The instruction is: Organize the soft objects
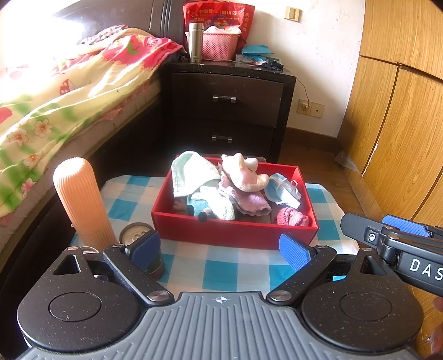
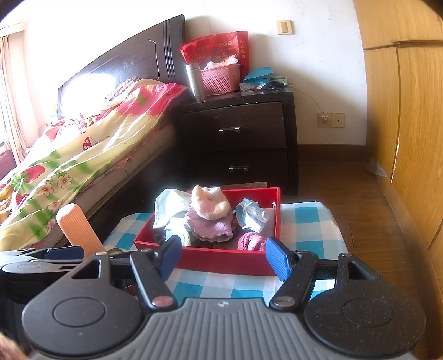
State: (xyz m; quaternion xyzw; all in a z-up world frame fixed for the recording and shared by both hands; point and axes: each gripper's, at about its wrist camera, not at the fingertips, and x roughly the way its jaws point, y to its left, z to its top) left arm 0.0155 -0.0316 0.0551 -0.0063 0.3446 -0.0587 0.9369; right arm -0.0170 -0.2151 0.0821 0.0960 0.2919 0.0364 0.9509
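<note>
Soft things sit piled in a red box (image 1: 235,231) on the checked cloth (image 1: 221,263) of the bench: pale towel (image 1: 191,174), pink-and-cream plush (image 1: 243,174), mauve knit (image 1: 249,200), face mask (image 1: 285,188), pink knit (image 1: 293,217). Left gripper (image 1: 220,249): fingers apart, nothing btwn them, just short of the box's near wall. Right gripper (image 2: 223,260): fingers apart too, empty, also at the near wall. Left view only: a small doll in blue w/ dark shoes (image 1: 198,209) low in the box, a can (image 1: 138,235) behind the left finger beside the ribbed orange bottle (image 1: 83,202), and "DAS" in white on the right gripper's side, rest cut off at the edge. Right view only: full headboard (image 2: 121,63), curtain (image 2: 11,91) at far left. Both show the nightstand (image 1: 227,105) w/ steel flask (image 1: 196,41), pink basket (image 1: 220,45) and a red bag (image 1: 218,15) printed w/ Chinese text and "28", mostly too small to read.
</note>
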